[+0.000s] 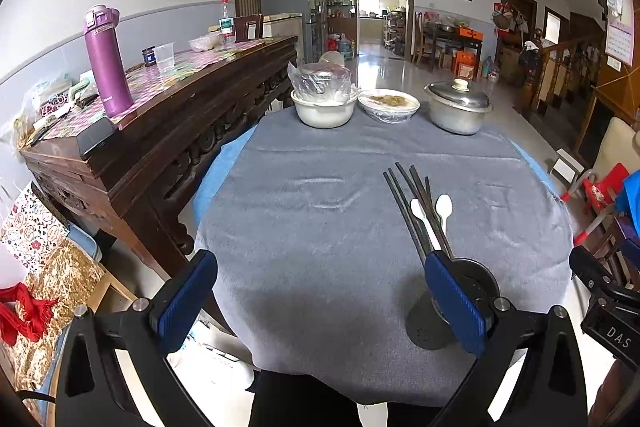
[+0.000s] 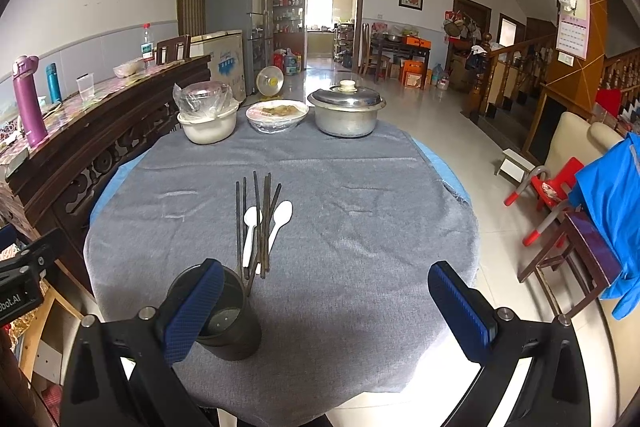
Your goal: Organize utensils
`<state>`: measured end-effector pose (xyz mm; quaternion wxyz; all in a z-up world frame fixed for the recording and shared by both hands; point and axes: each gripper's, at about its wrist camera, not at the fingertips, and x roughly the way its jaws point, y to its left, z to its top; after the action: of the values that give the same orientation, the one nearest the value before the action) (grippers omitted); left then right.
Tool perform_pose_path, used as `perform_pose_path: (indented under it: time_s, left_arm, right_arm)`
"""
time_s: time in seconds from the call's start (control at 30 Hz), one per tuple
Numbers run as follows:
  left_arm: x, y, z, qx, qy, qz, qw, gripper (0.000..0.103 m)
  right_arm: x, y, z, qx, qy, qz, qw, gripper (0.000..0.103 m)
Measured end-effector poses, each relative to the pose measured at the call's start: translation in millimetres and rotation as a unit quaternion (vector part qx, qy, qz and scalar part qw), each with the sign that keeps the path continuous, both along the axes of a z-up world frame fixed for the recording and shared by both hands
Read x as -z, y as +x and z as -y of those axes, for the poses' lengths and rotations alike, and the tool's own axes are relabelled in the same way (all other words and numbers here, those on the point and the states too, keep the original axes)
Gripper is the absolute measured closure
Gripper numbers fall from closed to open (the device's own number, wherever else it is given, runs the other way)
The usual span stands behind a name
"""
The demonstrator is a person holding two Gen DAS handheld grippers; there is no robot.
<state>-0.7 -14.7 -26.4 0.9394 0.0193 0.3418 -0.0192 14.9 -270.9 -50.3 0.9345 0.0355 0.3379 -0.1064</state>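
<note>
Nothing picked up yet: judged to be the very start of the sorting. Left gripper hovering over the near edge of the tabletop, fingers spread wide, nothing between them. Right gripper likewise low over the near edge, fingers wide apart and empty.

Dark chopsticks lying loose in a fan on the grey cloth, roughly at the middle of the tabletop, near ends converging toward the holder. Two white plastic spoons among them, bowls pointing far, one overlapping the sticks, the other just to the right. Dark round utensil holder upright on the near part of the cloth, just near of the pile, mouth open, apparently empty; partly hidden behind the left finger in the right wrist view and behind the right finger in the left wrist view.

At the far edge, well apart from the work: a white bowl under plastic wrap, a covered dish, a lidded metal pot.

Next move, as a guess: reach forward with one gripper, descend over a single chopstick or spoon handle, close across its width, then lift and tip it upright into the holder. Thin flat items on cloth, so a low, square approach needed; overlapping pieces likely to drag along. Other gripper perhaps useful for steadying the holder.
</note>
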Motion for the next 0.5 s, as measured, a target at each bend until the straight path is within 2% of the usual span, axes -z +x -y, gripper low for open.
perform_pose_path:
  time_s: [0.5]
  left_arm:
    - [2.6,4.6,2.1,0.01,0.003,-0.003,0.9999,0.0]
  right_arm:
    - [2.3,0.1,3.7,0.001,0.005,-0.003,1.0,0.0]
